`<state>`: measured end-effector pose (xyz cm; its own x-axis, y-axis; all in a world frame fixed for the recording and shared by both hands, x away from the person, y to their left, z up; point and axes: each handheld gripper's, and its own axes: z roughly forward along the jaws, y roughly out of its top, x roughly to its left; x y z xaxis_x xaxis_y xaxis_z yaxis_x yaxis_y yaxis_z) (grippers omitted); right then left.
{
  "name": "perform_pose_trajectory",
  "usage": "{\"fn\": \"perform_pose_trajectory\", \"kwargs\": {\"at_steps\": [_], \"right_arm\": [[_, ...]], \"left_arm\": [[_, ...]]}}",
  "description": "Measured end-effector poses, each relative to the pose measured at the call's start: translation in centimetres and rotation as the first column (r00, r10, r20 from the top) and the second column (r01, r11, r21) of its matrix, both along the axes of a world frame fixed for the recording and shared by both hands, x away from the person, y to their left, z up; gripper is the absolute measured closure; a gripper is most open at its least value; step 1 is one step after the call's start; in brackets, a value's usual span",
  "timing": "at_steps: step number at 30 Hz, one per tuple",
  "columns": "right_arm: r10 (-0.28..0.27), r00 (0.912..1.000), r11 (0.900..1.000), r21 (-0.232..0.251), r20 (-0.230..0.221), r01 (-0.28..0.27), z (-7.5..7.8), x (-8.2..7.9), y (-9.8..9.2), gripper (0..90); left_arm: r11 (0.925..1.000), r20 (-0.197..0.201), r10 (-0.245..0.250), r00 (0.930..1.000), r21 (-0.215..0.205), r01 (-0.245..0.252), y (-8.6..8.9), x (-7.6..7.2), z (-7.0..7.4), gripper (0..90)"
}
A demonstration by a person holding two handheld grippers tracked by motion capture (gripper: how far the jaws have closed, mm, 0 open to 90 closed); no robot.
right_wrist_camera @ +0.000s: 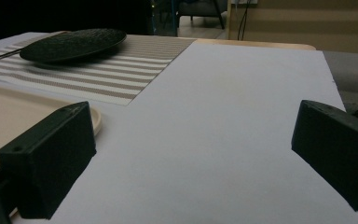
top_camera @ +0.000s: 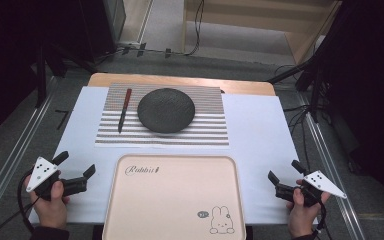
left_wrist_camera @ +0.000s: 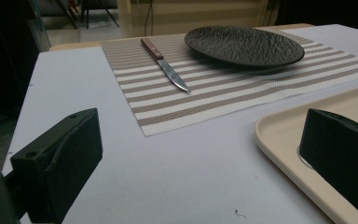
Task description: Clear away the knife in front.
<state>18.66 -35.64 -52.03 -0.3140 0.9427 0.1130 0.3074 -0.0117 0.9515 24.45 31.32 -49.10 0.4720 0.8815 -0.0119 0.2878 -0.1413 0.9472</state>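
— Where do your claws stand right now?

— I hold the left claw (top_camera: 77, 162) low over the near left corner of the white-covered bench (top_camera: 260, 150), jaws spread wide with nothing between them. The right claw (top_camera: 284, 169) mirrors it at the near right corner, also wide and empty. I judge this a ready pose: both sit well apart from everything, flanking the pale pink rectangular plastic tray with the rabbit drawing (top_camera: 175, 200).

— And the things you'd be working with?

— The round black textured plate (top_camera: 166, 110) rests in the middle of the beige-and-white striped woven placemat (top_camera: 200, 135), at the far side of the bench. The wooden-handled steel knife (top_camera: 124, 110) lies just left of the plate, apart from it, its blade pointing towards me, like a set place at a meal.

— Why is the tray so near you?

— My guess is it serves as the place to collect things: it sits empty just in front of the mat's near edge, between my hands. The knife lies on my left claw's side, so I'd expect that one to reach for it.
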Motion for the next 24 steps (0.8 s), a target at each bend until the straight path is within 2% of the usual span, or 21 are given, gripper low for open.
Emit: {"fn": "perform_pose_trajectory", "kwargs": {"at_steps": [7,8,15,21,24], "right_arm": [[-0.002,1.0,1.0,-0.001,0.0,0.002,0.0,0.1,0.0,0.0],[-0.002,1.0,1.0,-0.001,0.0,0.002,0.0,0.1,0.0,0.0],[-0.007,1.0,1.0,-0.005,-0.004,0.007,0.0,0.1,0.1,0.0],[-0.011,0.9999,1.0,-0.005,-0.004,0.011,0.0,0.1,0.1,0.0],[-0.009,1.0,1.0,-0.003,-0.003,0.009,0.0,0.1,0.1,0.0]], "left_arm": [[0.9998,-0.004,-0.002,1.0,-0.017,0.002,0.1,-0.1,0.1,0.0],[0.9994,-0.008,-0.001,1.0,-0.035,0.0,0.2,0.0,0.1,0.0],[1.0,-0.011,0.004,0.9999,-0.007,-0.004,-0.1,0.3,0.6,0.0],[1.0,-0.006,-0.006,1.0,0.0,0.006,-1.0,0.3,1.8,0.0],[0.9997,-0.016,-0.02,0.9997,0.017,0.02,-1.7,0.6,2.6,0.0]]}}
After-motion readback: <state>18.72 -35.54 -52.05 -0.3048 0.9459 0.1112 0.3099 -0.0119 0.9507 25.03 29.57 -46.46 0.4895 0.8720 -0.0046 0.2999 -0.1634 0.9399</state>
